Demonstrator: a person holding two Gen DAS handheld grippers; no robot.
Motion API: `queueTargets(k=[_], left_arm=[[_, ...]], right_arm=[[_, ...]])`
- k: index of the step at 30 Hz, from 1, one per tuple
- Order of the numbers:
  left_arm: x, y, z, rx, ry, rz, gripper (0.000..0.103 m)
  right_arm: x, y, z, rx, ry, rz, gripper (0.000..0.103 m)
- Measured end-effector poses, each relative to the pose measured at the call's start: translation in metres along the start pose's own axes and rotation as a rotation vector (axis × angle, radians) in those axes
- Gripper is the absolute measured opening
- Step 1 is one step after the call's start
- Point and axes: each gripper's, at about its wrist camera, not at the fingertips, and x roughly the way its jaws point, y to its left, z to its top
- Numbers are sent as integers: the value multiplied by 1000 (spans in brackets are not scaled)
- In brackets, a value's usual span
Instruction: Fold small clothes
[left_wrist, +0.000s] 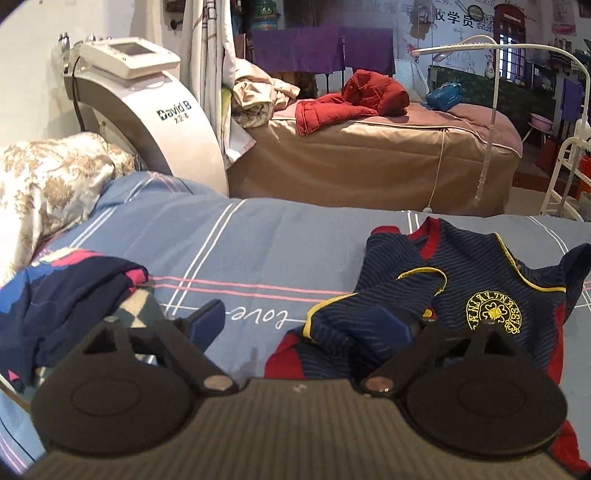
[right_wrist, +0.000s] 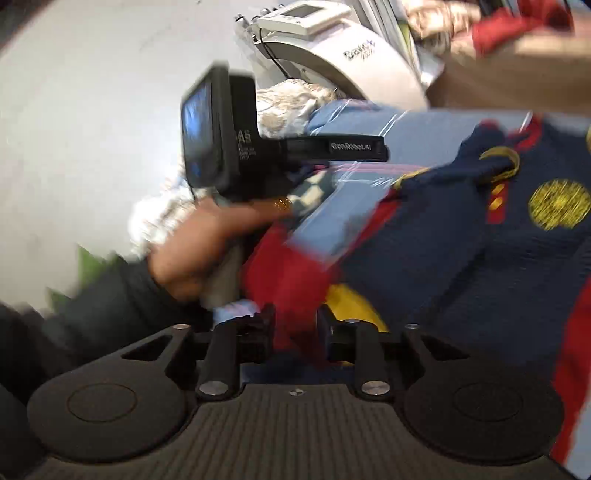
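My left gripper (left_wrist: 303, 325) hangs low over the bed (left_wrist: 258, 236), its fingers spread wide apart with nothing between them. The right finger lies against the crumpled near edge of the navy sweater (left_wrist: 461, 291); the left finger sits over bare sheet just beside a heap of dark patterned clothes (left_wrist: 66, 291). Between that heap and the sweater I have an open strip of blue-grey sheet running away to the far edge of the bed.

The sweater lies on the right part of the bed, rumpled, red collar toward the far edge, yellow piping along its armholes and a round yellow crest on the chest. Its far shoulder comes close to the bed's far edge.

In the right wrist view, which is blurred, my right gripper (right_wrist: 295, 328) has its fingers drawn close on a red fold of the sweater (right_wrist: 443, 240), pinching it at the garment's near hem. The left hand (right_wrist: 192, 251) on its grip handle sits just beyond, to the left, near the same hem.

Past the bed stand a white machine (left_wrist: 155, 110) at the left corner, a floral pillow (left_wrist: 48, 184) beside it, and a second bed (left_wrist: 369, 155) with a red jacket (left_wrist: 354, 99), well apart.
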Motion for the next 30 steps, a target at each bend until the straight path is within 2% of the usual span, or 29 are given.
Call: queueTargets(k=[1,3,5,7,8,10,12,13,16,17,18,19,20,21,22,24,26,28,29,30], left_arm=[[-3,-3,0,10,0,3,90],[-3,-11,-5,6,31,-19,90],[3,-28,-13,8,82,-99,90],[8,-59,-24,28,133,-191,90],[10,-81,-29,49,153,-240,90],[12,-132,-37,123,159,-324,90],[12,-184,-44,238,117,-336,95],[14,-208,-46,298,84,-293,101],[24,-264,-62,487,-18,-129,102],[29,-275,-68,537,-28,-82,95],[34,-280,-73,552,-23,-76,83],[37,-278,-75,528,3,-124,42],[42,-271,-74,468,55,-197,6],[45,-260,-72,372,102,-256,8],[45,-249,-70,307,105,-275,7],[43,-233,-64,289,84,-263,7],[41,-209,-52,194,82,-280,7],[40,-184,-32,68,89,-302,7],[38,-174,-23,41,79,-306,7],[35,-167,-15,35,63,-298,7]], right_arm=[[-3,-3,-3,-34,-31,-79,44],[-15,-32,-2,4,-98,-275,44],[-39,-82,-2,170,-190,-445,45],[-56,-135,-5,318,-216,-603,46],[-61,-157,-7,377,-223,-641,45],[-68,-193,-15,490,-273,-620,45],[-74,-209,-23,557,-287,-639,45],[-75,-212,-27,584,-298,-632,45],[-81,-202,-42,645,-322,-579,45],[-86,-199,-50,653,-327,-570,46],[-90,-194,-53,661,-331,-565,46],[-93,-193,-58,668,-332,-560,46],[-97,-191,-61,664,-332,-556,47],[-104,-189,-65,651,-329,-561,47],[-105,-189,-66,637,-327,-573,47],[-104,-192,-67,615,-322,-587,47],[-100,-198,-63,596,-322,-568,47],[-90,-206,-56,582,-325,-494,53],[-82,-210,-52,579,-308,-445,58],[-72,-215,-47,588,-281,-401,58]])
